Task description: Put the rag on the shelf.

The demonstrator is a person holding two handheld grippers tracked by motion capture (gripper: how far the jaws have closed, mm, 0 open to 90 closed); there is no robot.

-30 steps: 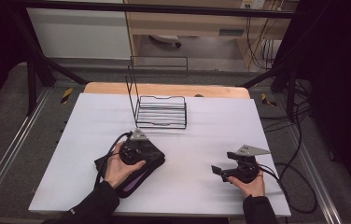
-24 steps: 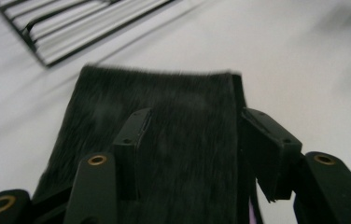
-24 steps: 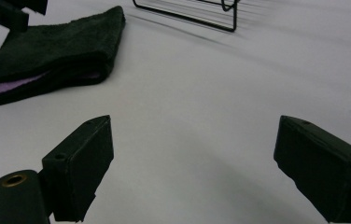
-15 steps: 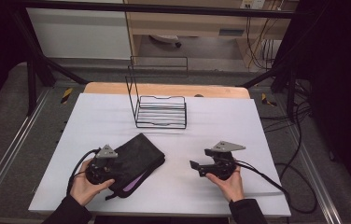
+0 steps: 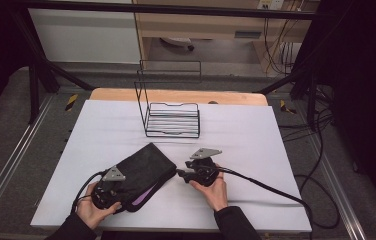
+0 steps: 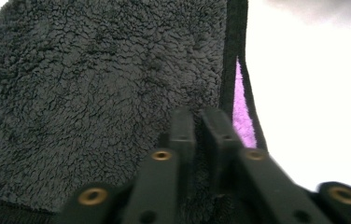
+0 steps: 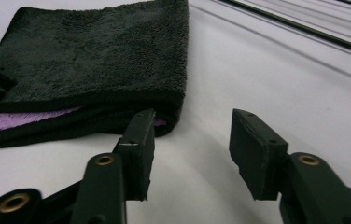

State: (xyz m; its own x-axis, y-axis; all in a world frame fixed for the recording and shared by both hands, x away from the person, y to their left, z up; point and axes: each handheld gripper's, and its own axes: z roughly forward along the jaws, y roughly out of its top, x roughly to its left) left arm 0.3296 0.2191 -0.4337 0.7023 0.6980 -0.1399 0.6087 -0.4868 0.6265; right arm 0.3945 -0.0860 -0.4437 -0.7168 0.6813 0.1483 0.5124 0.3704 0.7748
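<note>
One folded black towel (image 5: 143, 172) lies on the white worktop (image 5: 256, 135), nearer the person than the single black wire rack (image 5: 172, 117) that stands toward the far edge, and well apart from that rack. The towel has a black fleecy outer face and a purple inner layer (image 6: 242, 112) showing as one thin strip along its open edge. There are two claws, one in each of the person's two hands. The left claw (image 6: 201, 128) sits at the towel's near corner, its jaws drawn almost together and pinching the fleecy fabric between them, as the left gripper view shows; in the high view it (image 5: 110, 184) rests over that same corner. The right claw (image 7: 190, 140) stands just beside the towel's right-hand corner, its jaws spread wide with bare worktop between them, one jaw close against the folded edge where a sliver of purple peeps out; whether it touches cannot be told. One cable (image 5: 266, 182) trails from the right claw (image 5: 180, 174) across the worktop, away from the towel.
</note>
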